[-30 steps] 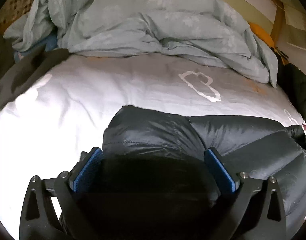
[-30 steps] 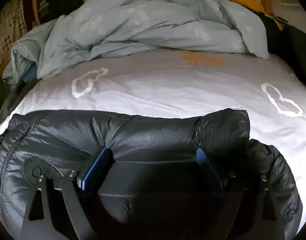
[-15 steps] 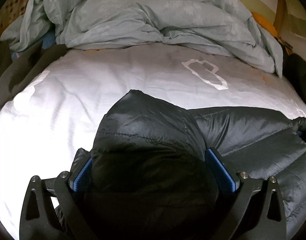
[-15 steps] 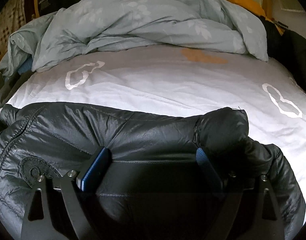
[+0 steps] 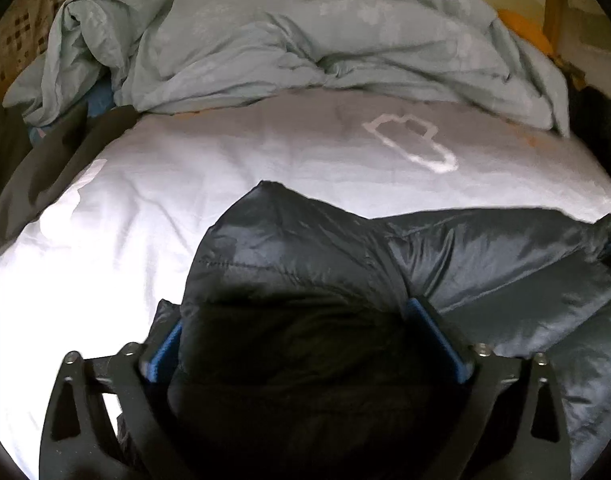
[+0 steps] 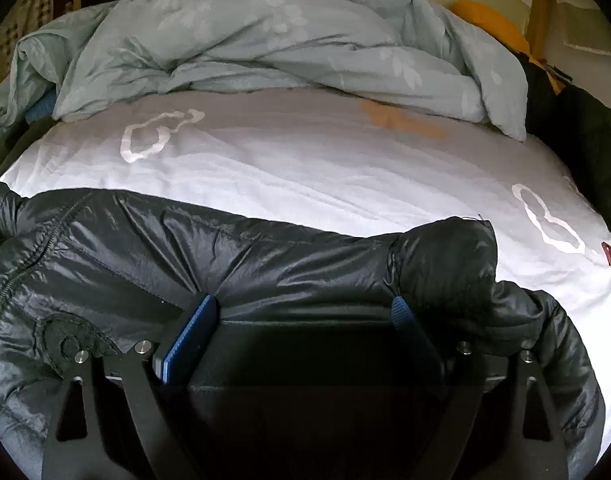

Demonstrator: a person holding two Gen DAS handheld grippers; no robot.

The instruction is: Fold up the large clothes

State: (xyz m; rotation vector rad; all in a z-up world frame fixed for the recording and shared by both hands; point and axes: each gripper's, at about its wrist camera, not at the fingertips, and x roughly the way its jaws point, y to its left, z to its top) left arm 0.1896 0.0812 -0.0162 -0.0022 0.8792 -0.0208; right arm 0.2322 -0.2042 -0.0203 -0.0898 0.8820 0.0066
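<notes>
A black puffer jacket [image 5: 485,264] lies across the near part of a white bed sheet [image 5: 145,200]. My left gripper [image 5: 296,314] has a thick rounded fold of the jacket bulging up between its blue pads, and its jaws are closing on that fold. In the right wrist view the jacket [image 6: 105,248] shows its zip and a round patch at the left. My right gripper [image 6: 303,301] stands wide, with its pads pressed into a broad padded fold whose fabric puckers at both pads. A bunched end of the jacket sits just right of it.
A crumpled pale blue duvet [image 5: 305,40] is heaped along the far side of the bed [image 6: 305,176]. Dark clothing lies at the left edge [image 5: 45,168] and at the right edge [image 6: 585,140]. An orange cushion [image 6: 489,20] sits at the far right by the wall.
The jacket fold has bulged higher between the left pads, which have drawn slightly closer. In the right view the jacket's left part has stretched out flatter; the right grip looks the same.
</notes>
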